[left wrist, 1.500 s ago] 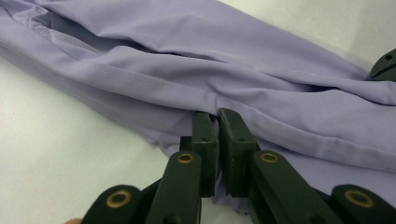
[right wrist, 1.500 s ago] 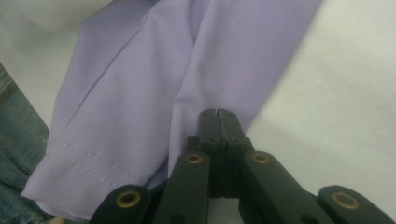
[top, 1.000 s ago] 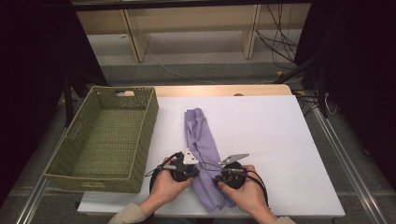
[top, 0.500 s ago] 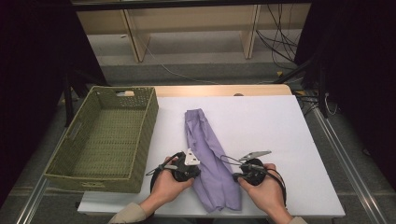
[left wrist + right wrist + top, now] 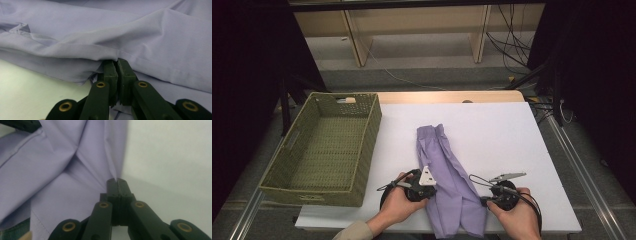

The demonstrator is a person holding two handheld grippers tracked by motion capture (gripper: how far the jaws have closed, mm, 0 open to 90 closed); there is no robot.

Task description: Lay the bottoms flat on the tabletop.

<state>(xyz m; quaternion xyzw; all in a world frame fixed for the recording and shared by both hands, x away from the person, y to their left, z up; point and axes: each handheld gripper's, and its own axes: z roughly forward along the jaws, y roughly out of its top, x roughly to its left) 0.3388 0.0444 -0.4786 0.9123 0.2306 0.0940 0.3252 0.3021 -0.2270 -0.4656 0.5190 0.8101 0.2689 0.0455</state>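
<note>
A lavender cloth (image 5: pixel 446 162) lies lengthwise on the white table (image 5: pixel 512 130), narrow at the far end and wider near me. My left gripper (image 5: pixel 433 192) is at the cloth's near left edge. In the left gripper view its jaws are shut on a fold of the cloth (image 5: pixel 125 32), pads (image 5: pixel 111 71) pressed together. My right gripper (image 5: pixel 485 201) is at the near right edge. In the right gripper view it is shut on the hem of the cloth (image 5: pixel 50 170), which runs up from the fingertips (image 5: pixel 123 186). A person's hands hold both grippers.
A green woven basket (image 5: pixel 312 196) stands at the table's left side with nothing visible in it. The table's front edge runs just under the hands. Bare white table lies right of the cloth. Wooden shelving (image 5: pixel 357 45) and cables (image 5: pixel 512 30) are beyond the far edge.
The right hand has moved to the right with the cloth's edge, spreading the near end wider. The left hand has stayed in place.
</note>
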